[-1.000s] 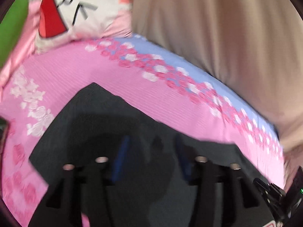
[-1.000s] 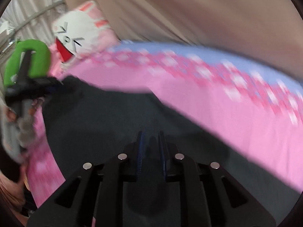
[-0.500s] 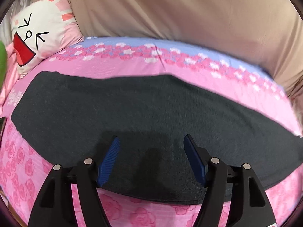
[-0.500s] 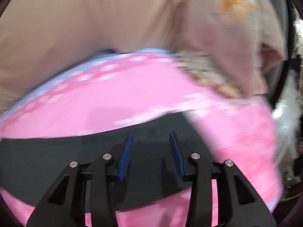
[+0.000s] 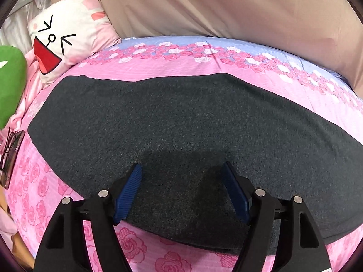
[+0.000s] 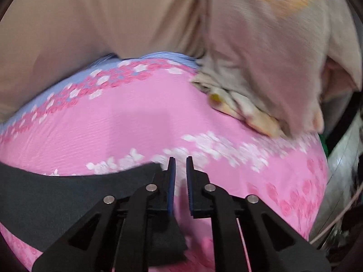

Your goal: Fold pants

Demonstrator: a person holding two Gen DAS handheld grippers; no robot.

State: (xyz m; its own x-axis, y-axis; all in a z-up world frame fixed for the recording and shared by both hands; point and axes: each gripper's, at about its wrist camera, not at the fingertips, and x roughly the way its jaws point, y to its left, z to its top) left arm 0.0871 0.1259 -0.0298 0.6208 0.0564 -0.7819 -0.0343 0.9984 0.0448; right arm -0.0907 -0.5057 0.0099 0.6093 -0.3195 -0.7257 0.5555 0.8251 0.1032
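Note:
Dark grey pants lie flat in a long strip across a pink rose-print bed sheet. My left gripper is open and empty, its blue pads hovering over the near edge of the pants' middle. In the right wrist view the right end of the pants lies at lower left. My right gripper is at that end's corner, jaws nearly closed with a narrow gap; only pink sheet shows between them.
A white cartoon-face pillow and a green cushion lie at the bed's left end. Glasses on a phone sit at the left edge. Beige curtain hangs behind. Crumpled cream bedding is piled at the right end.
Both grippers have let go of the pants, which now lie flat. The left gripper has opened and pulled back; the right has swung to the pants' right end and narrowed its jaws.

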